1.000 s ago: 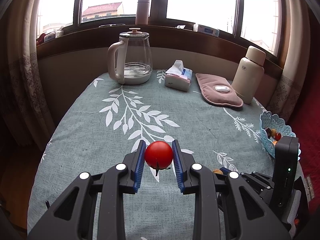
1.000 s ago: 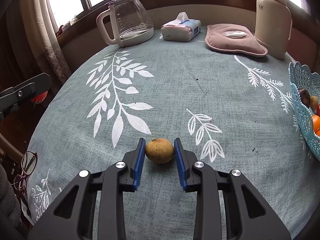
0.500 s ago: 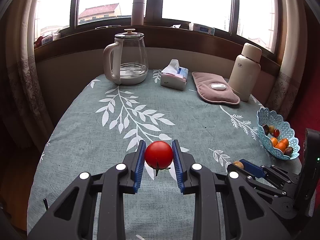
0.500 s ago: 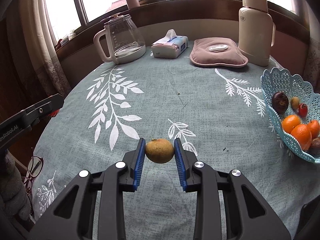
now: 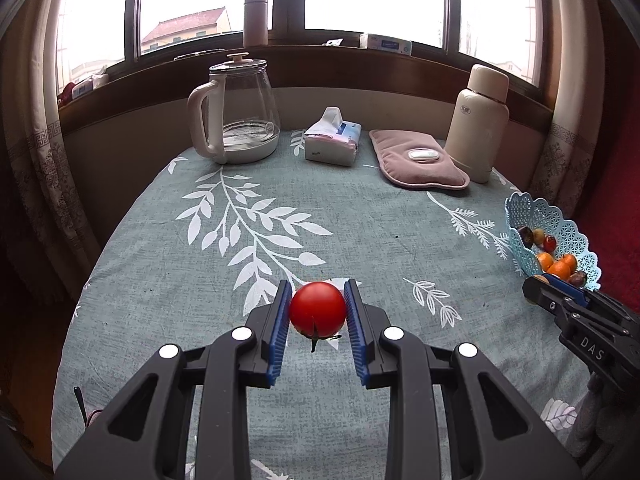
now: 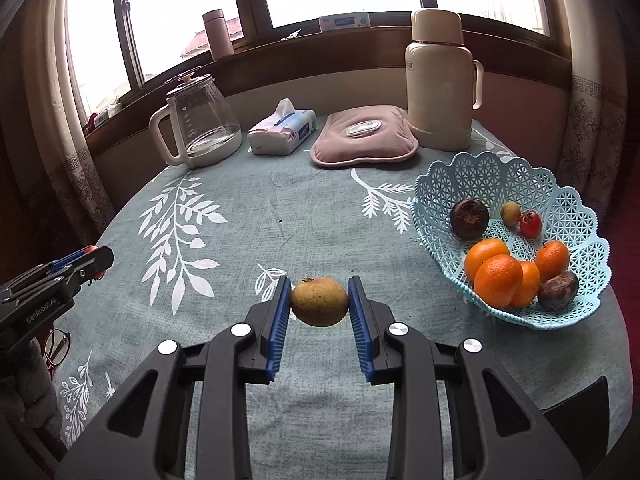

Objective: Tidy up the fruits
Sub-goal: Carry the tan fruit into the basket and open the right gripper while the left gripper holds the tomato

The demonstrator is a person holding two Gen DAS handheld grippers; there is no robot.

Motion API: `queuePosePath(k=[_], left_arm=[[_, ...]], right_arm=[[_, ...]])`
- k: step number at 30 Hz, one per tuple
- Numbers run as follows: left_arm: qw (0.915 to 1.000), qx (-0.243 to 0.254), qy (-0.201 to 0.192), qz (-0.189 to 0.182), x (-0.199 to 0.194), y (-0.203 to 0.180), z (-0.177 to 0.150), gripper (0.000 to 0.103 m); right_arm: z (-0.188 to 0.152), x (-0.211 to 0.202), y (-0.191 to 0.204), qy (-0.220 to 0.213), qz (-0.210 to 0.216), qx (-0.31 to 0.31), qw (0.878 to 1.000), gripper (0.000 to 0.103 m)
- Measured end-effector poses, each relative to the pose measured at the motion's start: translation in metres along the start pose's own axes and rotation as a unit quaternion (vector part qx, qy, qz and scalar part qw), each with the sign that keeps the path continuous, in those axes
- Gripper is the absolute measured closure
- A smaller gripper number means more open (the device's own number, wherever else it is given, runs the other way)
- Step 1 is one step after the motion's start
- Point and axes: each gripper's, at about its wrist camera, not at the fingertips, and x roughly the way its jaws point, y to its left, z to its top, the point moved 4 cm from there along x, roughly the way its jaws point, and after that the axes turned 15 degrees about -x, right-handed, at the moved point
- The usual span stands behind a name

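While both carry fruit: delivery pending.
Left gripper [image 5: 317, 309]: clamps red tomato [image 5: 317, 309].
Right gripper [image 6: 319, 301]: clamps brownish fruit [image 6: 319, 301].
Basket [image 6: 480, 172], right of frame: 8 fruits in; 2 left.

I see a red tomato [image 5: 317, 312] and a brownish-yellow fruit [image 6: 319, 301], each clamped aloft; basket [image 6: 500, 172] holds oranges [image 6: 498, 280].
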Motion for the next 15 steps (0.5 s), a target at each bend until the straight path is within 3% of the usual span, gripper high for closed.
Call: queuePosePath(k=[15], left_arm=[[0.9996,0.019,0.020,-0.005,0.007,-0.020,-0.020,0.076]], right_arm=[[-0.006,-0.021,-0.066,-0.021,-0.056,0.043,0.997,0.073]])
